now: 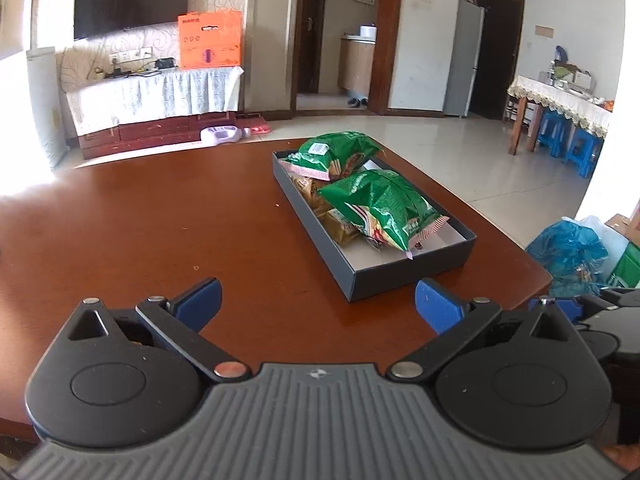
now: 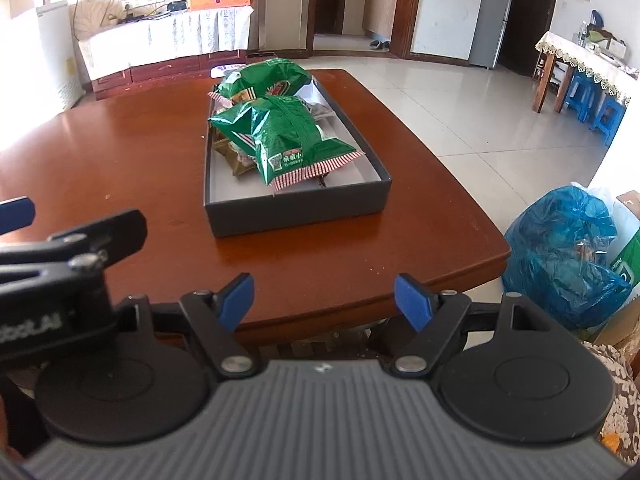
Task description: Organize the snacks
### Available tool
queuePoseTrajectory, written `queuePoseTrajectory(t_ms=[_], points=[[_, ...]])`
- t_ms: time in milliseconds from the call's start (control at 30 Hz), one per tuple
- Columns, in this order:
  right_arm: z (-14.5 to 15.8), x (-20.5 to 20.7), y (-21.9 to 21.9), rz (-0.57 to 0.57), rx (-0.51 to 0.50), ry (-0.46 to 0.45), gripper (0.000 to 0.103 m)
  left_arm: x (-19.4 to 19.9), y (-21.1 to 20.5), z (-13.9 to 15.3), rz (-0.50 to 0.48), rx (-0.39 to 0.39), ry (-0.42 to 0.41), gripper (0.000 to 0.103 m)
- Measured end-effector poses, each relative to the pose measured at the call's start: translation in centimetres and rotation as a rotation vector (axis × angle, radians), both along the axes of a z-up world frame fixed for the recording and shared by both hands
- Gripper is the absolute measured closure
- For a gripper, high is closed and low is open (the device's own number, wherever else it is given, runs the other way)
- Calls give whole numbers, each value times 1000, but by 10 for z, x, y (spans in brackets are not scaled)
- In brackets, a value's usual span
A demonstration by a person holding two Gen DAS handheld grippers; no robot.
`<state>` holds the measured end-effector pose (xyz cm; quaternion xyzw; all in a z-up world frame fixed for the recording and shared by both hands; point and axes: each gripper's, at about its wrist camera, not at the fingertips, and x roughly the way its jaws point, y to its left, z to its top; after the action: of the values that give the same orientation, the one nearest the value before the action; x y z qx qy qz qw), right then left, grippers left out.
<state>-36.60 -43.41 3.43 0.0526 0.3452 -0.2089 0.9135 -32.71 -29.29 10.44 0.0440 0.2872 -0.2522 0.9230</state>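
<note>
Currently left gripper [image 1: 318, 304] fingers spread, empty, over bare counter [image 1: 140, 220]; box [image 2: 296, 208] w/ green snack bags [image 2: 288, 136] sits mid-counter; right gripper [image 2: 324, 300] spread, empty too. Risk: bags heaped above rim, a nudge could spill them.
</note>
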Motion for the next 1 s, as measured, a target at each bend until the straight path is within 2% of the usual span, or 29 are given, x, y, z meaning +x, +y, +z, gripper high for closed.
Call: queuePoseTrajectory(t_ms=[233,1000], points=[[-7,1,-6,-22,-2,19,24,0,-3,-5,-11,16,7,0],[-9,4,-2,13,-14,39,24,6,-2,-11,-5,46,24,0]])
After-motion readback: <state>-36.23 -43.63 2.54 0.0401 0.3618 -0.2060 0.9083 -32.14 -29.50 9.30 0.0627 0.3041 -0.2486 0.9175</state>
